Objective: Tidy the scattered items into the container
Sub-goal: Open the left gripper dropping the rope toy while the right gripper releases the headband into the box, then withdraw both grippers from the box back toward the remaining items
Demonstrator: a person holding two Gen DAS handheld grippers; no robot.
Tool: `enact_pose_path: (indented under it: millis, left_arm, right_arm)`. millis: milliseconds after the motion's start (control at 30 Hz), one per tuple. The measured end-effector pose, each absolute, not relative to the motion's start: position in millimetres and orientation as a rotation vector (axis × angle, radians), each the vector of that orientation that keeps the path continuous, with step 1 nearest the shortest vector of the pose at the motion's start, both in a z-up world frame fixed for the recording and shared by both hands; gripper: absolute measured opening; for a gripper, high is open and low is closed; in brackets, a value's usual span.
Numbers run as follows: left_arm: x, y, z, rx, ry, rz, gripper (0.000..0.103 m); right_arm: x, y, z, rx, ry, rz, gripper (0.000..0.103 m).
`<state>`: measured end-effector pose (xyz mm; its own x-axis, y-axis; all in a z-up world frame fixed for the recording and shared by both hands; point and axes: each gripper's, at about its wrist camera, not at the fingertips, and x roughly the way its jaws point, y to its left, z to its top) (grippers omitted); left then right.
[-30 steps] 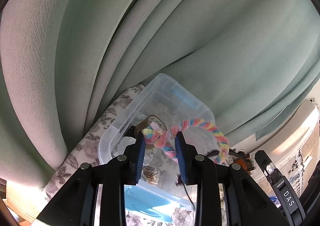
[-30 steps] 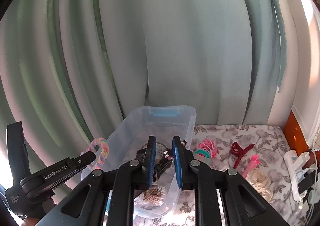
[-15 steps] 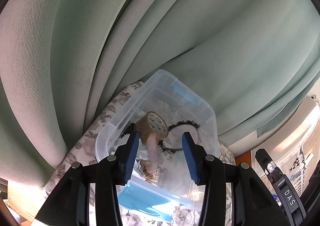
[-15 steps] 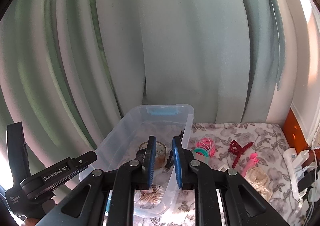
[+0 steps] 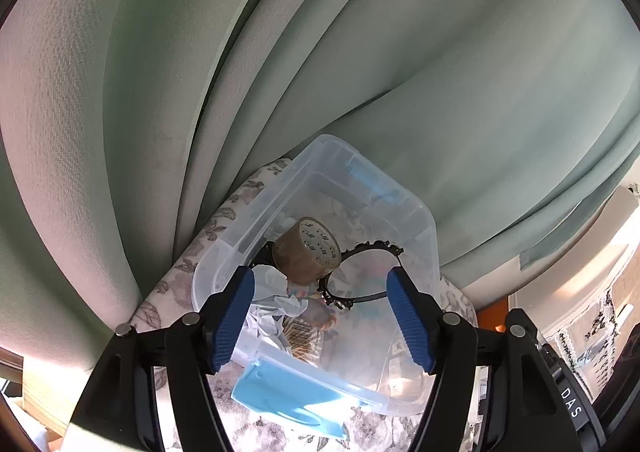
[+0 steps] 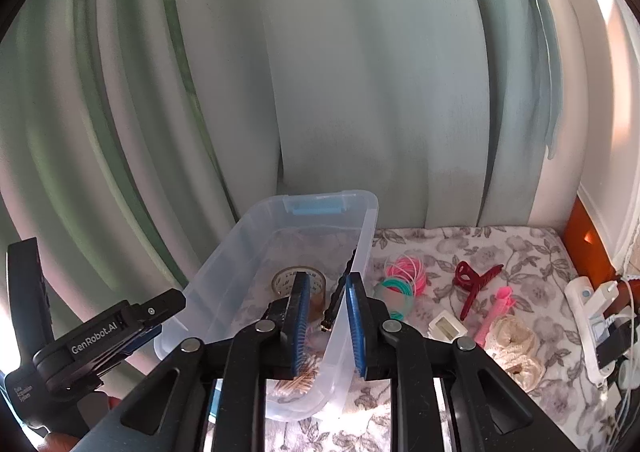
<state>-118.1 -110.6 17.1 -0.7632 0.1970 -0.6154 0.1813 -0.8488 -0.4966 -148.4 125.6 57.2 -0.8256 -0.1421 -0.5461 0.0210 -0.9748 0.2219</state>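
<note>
Your left gripper [image 5: 322, 316] let go of the rainbow rope; its jaws are opening, empty, above the container [image 5: 416, 212].

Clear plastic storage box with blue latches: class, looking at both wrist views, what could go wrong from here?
1. The right tool, its jaws opening, straddles the clear plastic storage box's near wall; pulling away could drag or tip it.
2. The black beaded headband leans on that wall and may snag.
3. The left tool, jaws opening and empty, hangs above the brown tape roll; lowering could knock it.
</note>
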Motion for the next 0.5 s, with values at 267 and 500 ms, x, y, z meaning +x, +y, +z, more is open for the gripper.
enact_pose_path:
  millis: [267, 500]
  left_arm:
    - [-115, -103, 24, -1.079, -0.810, 2.834, 0.079]
    - [-111, -97, 32, -1.075, -0.761, 2.849, 0.085]
  right_arm:
    - [-149, 128, 54, 0.955, -0.323, -2.878, 0.054]
    - [-143, 125, 58, 0.969, -0.296, -2.864, 0.069]
